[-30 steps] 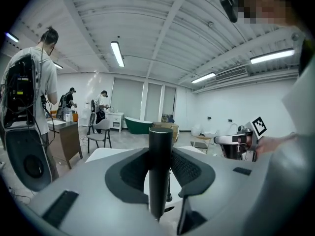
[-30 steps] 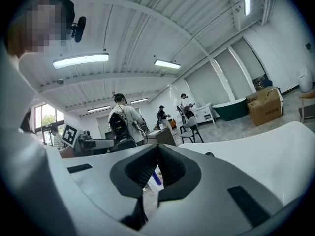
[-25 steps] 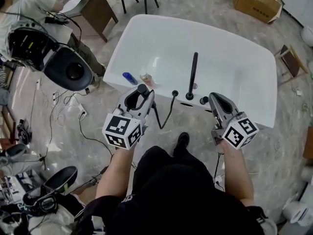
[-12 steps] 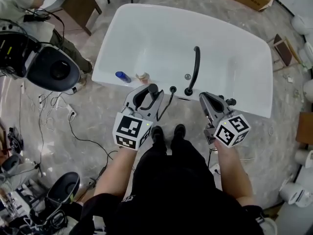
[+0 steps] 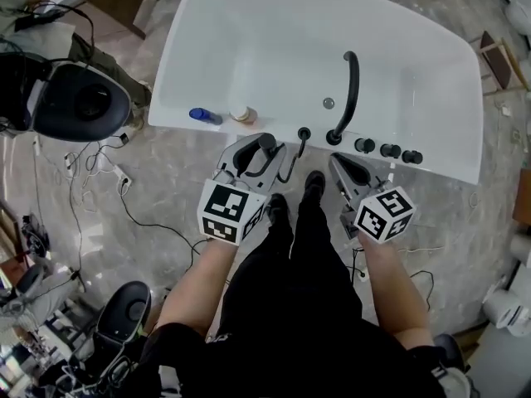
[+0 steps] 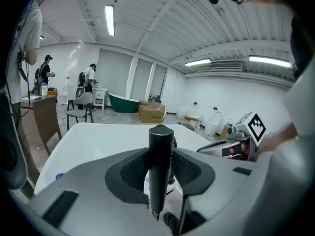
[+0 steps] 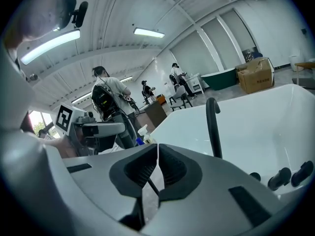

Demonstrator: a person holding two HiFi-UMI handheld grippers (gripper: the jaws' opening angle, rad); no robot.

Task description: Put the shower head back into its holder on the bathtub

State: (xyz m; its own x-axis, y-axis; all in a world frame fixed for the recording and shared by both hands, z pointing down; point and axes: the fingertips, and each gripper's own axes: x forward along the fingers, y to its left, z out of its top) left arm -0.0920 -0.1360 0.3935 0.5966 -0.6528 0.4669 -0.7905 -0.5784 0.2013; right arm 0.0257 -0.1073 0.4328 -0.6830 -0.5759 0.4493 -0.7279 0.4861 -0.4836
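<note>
The black shower head (image 5: 265, 145) is a straight cylinder standing upright between the jaws of my left gripper (image 5: 260, 154), which is shut on it. It fills the middle of the left gripper view (image 6: 161, 166). Its dark hose (image 5: 290, 162) runs to a small black fitting (image 5: 304, 133) on the near rim of the white bathtub (image 5: 274, 48). A black curved spout (image 5: 348, 98) rises beside that fitting. My right gripper (image 5: 342, 167) hangs just before the rim, right of the shower head. Its pads meet with nothing between them (image 7: 157, 168).
Three black knobs (image 5: 387, 150) sit on the rim right of the spout. A blue bottle (image 5: 199, 115) and a small pale bottle (image 5: 242, 114) stand on the rim at the left. A large black rounded object (image 5: 83, 102) and cables (image 5: 124, 197) lie on the floor to the left.
Both grippers have sunk and now sit low against the tub's near rim. The left one still holds the shower head. The tub has shifted up in the head view.
</note>
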